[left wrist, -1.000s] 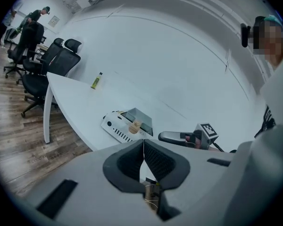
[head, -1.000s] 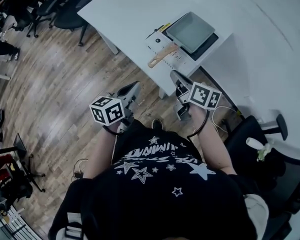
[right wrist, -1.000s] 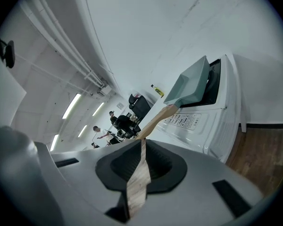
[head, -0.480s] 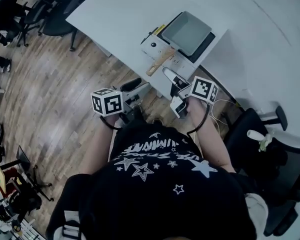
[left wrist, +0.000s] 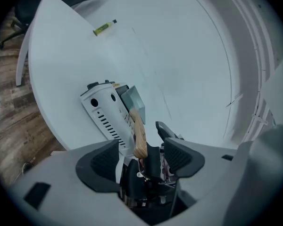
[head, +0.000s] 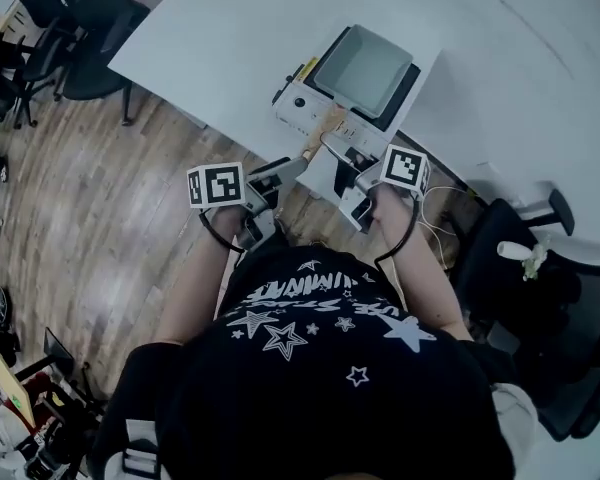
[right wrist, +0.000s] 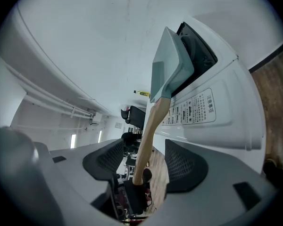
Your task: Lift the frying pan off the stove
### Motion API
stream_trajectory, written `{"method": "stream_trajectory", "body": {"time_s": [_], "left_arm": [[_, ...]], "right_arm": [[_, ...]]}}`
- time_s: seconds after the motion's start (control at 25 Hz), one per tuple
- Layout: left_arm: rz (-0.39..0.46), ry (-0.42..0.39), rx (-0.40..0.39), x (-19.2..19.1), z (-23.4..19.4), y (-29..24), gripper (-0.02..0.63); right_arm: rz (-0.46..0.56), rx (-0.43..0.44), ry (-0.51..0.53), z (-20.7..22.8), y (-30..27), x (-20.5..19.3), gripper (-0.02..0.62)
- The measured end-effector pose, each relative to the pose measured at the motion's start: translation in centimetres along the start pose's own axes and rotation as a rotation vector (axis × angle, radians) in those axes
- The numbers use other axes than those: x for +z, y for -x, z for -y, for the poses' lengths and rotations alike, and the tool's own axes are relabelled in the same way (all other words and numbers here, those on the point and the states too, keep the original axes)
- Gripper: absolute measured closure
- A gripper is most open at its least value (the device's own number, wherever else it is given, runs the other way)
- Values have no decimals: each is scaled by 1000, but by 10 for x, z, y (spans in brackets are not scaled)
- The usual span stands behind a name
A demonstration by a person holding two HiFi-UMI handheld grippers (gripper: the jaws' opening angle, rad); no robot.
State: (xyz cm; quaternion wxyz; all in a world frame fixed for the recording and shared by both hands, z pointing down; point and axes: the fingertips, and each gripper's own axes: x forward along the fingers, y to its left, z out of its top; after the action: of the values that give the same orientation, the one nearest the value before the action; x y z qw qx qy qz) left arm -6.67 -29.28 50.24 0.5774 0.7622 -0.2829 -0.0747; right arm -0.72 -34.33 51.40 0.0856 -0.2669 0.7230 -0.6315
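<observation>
White table (head: 220, 38), with a stove (head: 298, 100) at its near edge and a grey pan (head: 365, 66) on it, just ahead of both tools. The head view hides the handle (right wrist: 153, 121) end. Each gripper view shows it between the just-spread jaws of the left gripper (left wrist: 142, 157) and right gripper (right wrist: 145, 164), untouched.

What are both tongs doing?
Left tongs: open, just been opening; pan handle between, ungripped.
Right tongs: open, just been opening; pan handle between, ungripped.
</observation>
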Motion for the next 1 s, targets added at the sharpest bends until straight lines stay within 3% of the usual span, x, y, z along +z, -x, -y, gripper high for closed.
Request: {"method": "stream_trajectory", "body": {"time_s": [0.28, 0.64, 0.76, 0.84, 1.0], "left_arm": [[-110, 43, -49, 7, -7, -24, 324], [-261, 32, -90, -1, -7, -43, 329], [-281, 17, -90, -2, -9, -44, 363], [-295, -6, -81, -4, -10, -43, 432], [-307, -19, -98, -6, -4, -45, 508]], "right_arm": [[4, 3, -45, 7, -15, 5, 348], [28, -22, -61, 14, -28, 13, 348], [36, -20, -57, 14, -32, 14, 350], [44, -25, -43, 15, -34, 15, 353], [74, -19, -42, 14, -35, 19, 449]]}}
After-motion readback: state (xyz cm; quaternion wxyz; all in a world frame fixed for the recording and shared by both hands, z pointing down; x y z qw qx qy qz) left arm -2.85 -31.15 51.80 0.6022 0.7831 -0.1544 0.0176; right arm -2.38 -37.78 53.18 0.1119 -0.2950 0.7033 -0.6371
